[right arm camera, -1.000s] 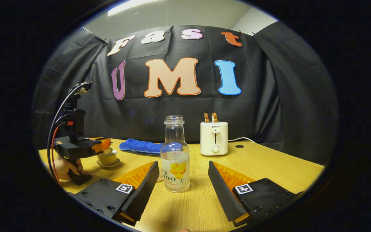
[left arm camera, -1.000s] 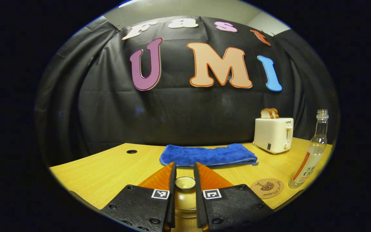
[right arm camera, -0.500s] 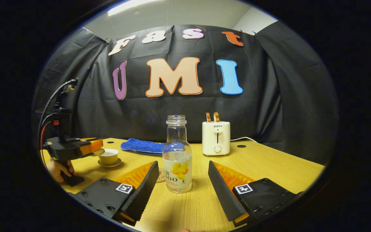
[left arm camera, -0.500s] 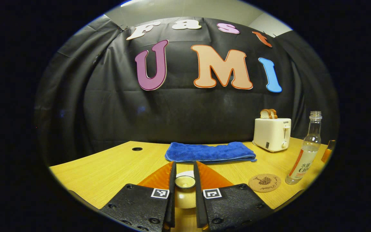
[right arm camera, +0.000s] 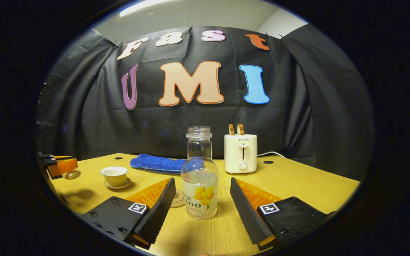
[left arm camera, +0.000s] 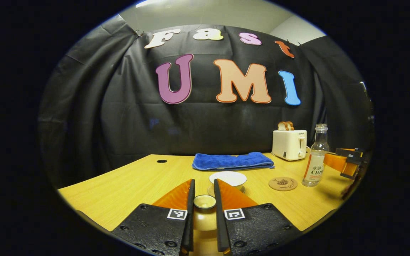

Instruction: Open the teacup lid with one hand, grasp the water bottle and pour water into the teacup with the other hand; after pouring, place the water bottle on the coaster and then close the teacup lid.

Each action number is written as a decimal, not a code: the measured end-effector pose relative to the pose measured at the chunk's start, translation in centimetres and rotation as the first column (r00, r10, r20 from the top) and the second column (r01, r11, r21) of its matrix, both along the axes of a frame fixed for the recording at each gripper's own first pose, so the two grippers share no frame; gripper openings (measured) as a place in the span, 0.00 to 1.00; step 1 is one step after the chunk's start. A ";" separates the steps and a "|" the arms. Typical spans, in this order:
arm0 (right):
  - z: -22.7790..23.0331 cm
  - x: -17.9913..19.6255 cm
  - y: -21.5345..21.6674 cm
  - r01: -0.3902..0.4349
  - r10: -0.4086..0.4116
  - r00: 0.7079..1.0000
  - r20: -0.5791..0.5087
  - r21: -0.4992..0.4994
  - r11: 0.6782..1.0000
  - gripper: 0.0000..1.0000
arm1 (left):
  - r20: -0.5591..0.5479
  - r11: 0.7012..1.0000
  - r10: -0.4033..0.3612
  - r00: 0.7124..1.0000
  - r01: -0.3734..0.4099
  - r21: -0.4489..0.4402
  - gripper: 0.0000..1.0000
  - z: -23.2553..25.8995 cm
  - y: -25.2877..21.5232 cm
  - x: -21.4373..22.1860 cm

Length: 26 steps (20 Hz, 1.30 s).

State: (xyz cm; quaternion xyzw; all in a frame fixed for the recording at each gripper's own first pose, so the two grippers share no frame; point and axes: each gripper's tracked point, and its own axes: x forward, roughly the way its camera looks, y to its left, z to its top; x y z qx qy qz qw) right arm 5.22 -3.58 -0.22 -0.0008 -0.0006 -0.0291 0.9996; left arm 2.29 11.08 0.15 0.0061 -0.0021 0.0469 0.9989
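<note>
Two grippers in play. Closest to the camera in the left gripper view, the left gripper [left arm camera: 204,208] is clamped on the teacup lid [left arm camera: 205,202] by its knob, holding it up off the bench [left arm camera: 119,192]. Just past its fingertips sits the uncovered teacup [left arm camera: 228,178] on its saucer. In the right gripper view the right gripper [right arm camera: 202,209] is spread wide with the water bottle [right arm camera: 200,177] standing between its fingers, neither one touching it yet as far as I can see. The bottle has no cap and is partly full. The coaster [left arm camera: 283,184] lies just beside the bottle, on the teacup's side. Further back are a blue towel [left arm camera: 232,160] and a toaster [right arm camera: 240,153] with bread in it, near the booth wall.

What could go wrong, I reckon: the bottle is smooth and round, so an off-centre squeeze could nudge or tip it, and with no cap it would spill. The lid is held by a tiny knob, so a tilt could let it slip. The cup mouth is small, so pouring too fast could splash.
</note>
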 end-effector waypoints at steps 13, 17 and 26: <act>-0.3 6.2 -0.1 0.054 -0.054 0.999 0.001 -0.002 0.999 0.98 | 0.005 0.999 -0.048 0.999 0.048 0.001 0.23 -0.1 -0.2 -1.4; -0.3 6.9 -0.7 0.094 -0.094 0.996 -0.001 -0.004 0.996 0.88 | 0.002 0.995 -0.103 0.995 0.103 0.000 0.23 -0.1 -1.1 -1.3; -0.4 6.3 1.1 0.022 -0.022 1.000 -0.008 -0.016 1.000 0.70 | 0.004 0.993 -0.119 0.993 0.119 0.001 0.23 -0.1 -1.0 -1.2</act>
